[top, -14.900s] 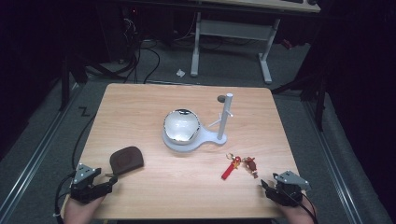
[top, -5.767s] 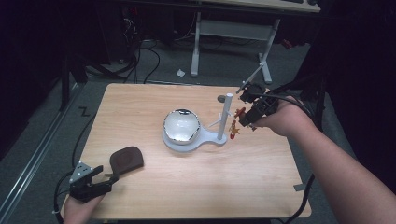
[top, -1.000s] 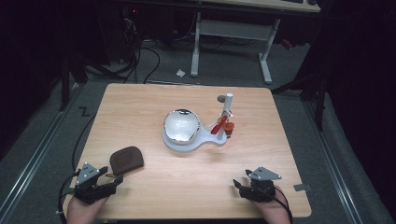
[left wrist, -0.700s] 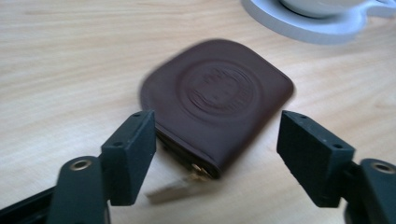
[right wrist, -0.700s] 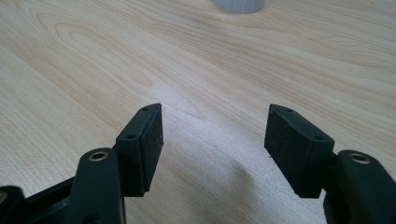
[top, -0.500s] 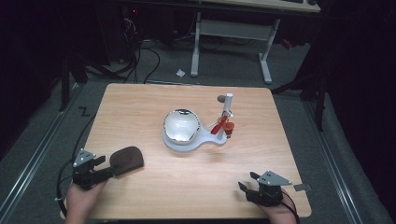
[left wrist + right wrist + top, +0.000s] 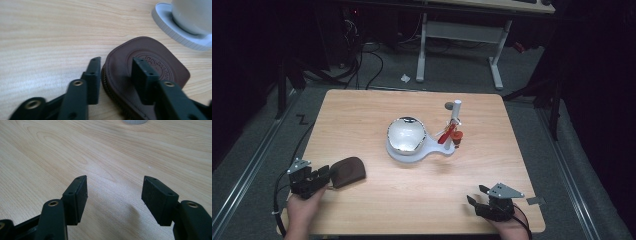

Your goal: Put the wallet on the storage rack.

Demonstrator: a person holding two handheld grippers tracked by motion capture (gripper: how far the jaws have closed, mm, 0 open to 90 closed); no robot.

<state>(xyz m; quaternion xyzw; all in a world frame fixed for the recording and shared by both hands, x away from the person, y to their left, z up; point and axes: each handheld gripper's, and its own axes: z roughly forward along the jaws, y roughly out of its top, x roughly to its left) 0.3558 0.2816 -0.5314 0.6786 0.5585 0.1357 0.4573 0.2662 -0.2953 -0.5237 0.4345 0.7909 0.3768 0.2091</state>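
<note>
Brown leather pouch [image 7: 347,171] near the table's [image 7: 372,115] front-left corner, zipper edge facing the left gripper [image 7: 321,178]. Jaws spread there — one black pad beside the pouch's edge, the other over its embossed top, not yet pinching. Over at the front-right, right gripper [image 7: 477,195] low above bare wood, jaws wide apart, gripping nothing. Mid-table, white stand [image 7: 422,150] with a shiny round bowl [image 7: 406,134] on its base, upright post [image 7: 456,111] at the right — red keychain [image 7: 450,135] hanging against that post. Pouch well apart from the stand.
</note>
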